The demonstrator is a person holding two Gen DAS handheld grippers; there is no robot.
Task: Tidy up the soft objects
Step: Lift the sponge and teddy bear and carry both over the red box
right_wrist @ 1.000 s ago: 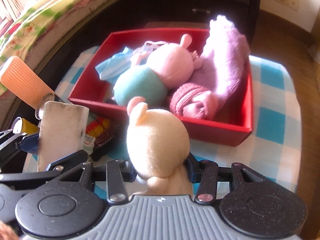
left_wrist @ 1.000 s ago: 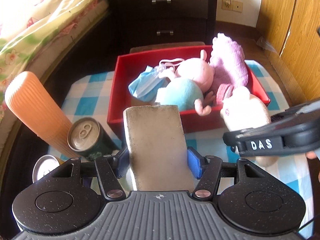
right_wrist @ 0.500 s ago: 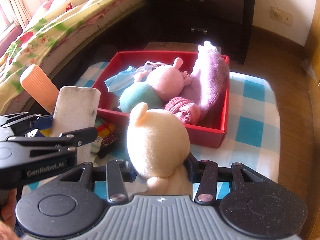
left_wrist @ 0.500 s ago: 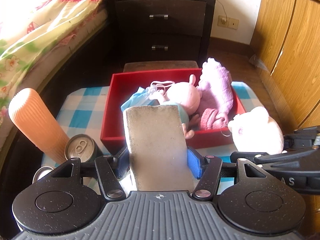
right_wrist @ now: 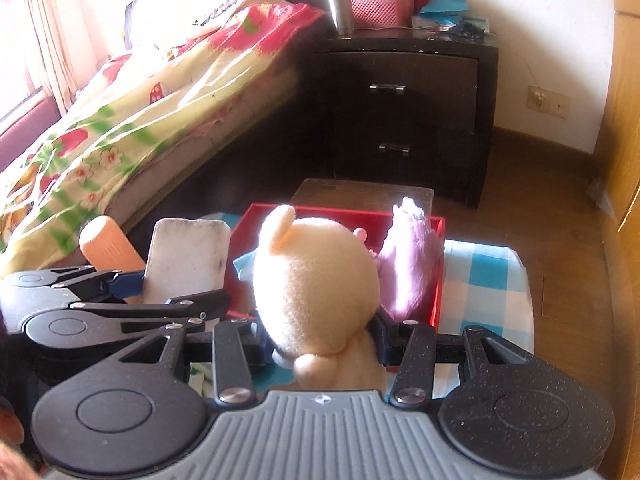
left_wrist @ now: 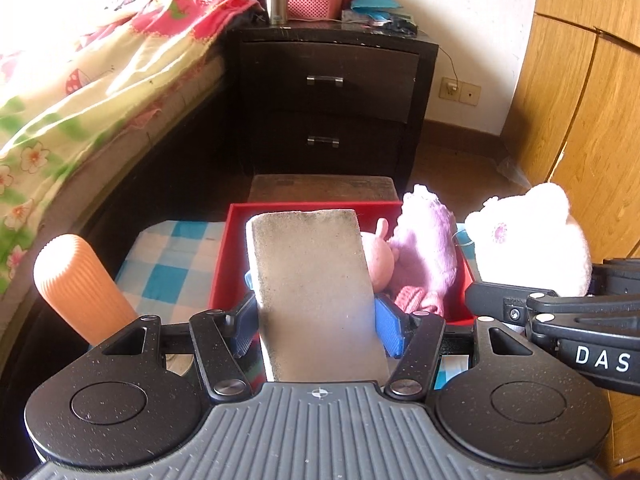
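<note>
Grey sponge block [left_wrist: 316,300]: pinched across its flat sides by the left gripper [left_wrist: 316,326] jaws, held clear in front of the red box [left_wrist: 224,264]. Cream plush bear [right_wrist: 316,288]: neck squeezed between right gripper [right_wrist: 320,348] jaws, head lolling forward above the checked tabletop [right_wrist: 484,280]. Both look light and squashy (the plush likely flops if held loosely). Pink pig plush [left_wrist: 380,252] and purple plush [left_wrist: 428,248] lie inside the box. Grip mid-body, firmly.
</note>
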